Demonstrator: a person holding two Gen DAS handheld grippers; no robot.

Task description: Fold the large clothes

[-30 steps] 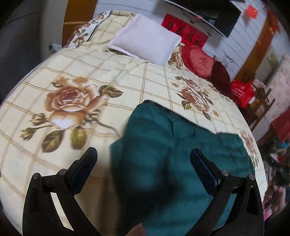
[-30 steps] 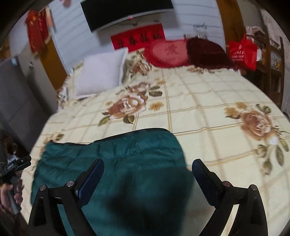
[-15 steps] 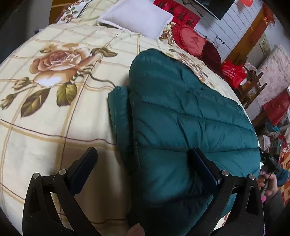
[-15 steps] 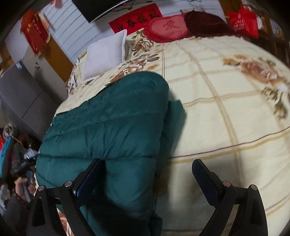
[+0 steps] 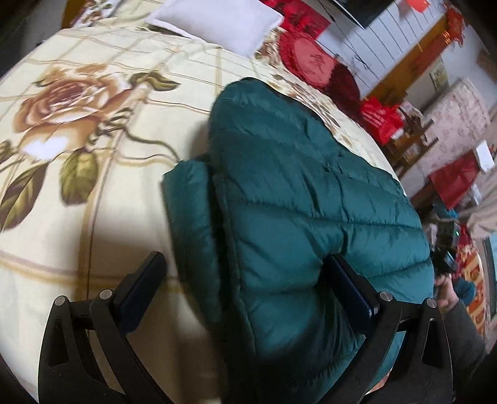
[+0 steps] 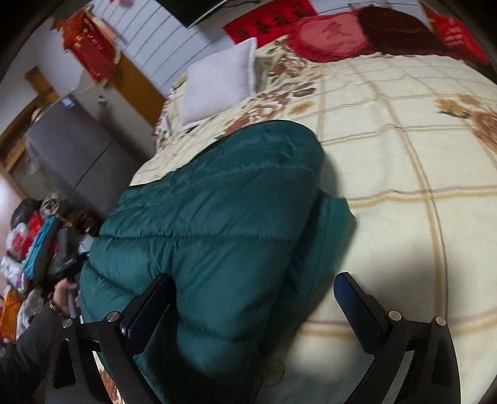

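A teal quilted puffer jacket [image 5: 295, 186] lies folded on a cream bedspread [image 5: 62, 217] printed with roses. A narrower layer sticks out along its side edge. My left gripper [image 5: 245, 259] hangs low over the jacket's near left edge, jaws wide apart. Its right finger [image 5: 351, 286] dents the padding and its left finger is over bare bedspread. My right gripper [image 6: 253, 279] straddles the near right edge of the jacket [image 6: 217, 202]. Its jaws are opening, with the jacket's edge between them but not pinched.
A white pillow [image 5: 223, 21] and red cushions [image 5: 310, 62] lie at the head of the bed, the pillow [image 6: 220, 80] also showing in the right wrist view. Red bags and furniture crowd the floor beside the bed. A sleeved hand [image 6: 65, 295] holds the other gripper's handle.
Both grippers have sunk toward the bed and tipped downward. The jacket now fills much more of each view, and each inner finger has come up against its padding.
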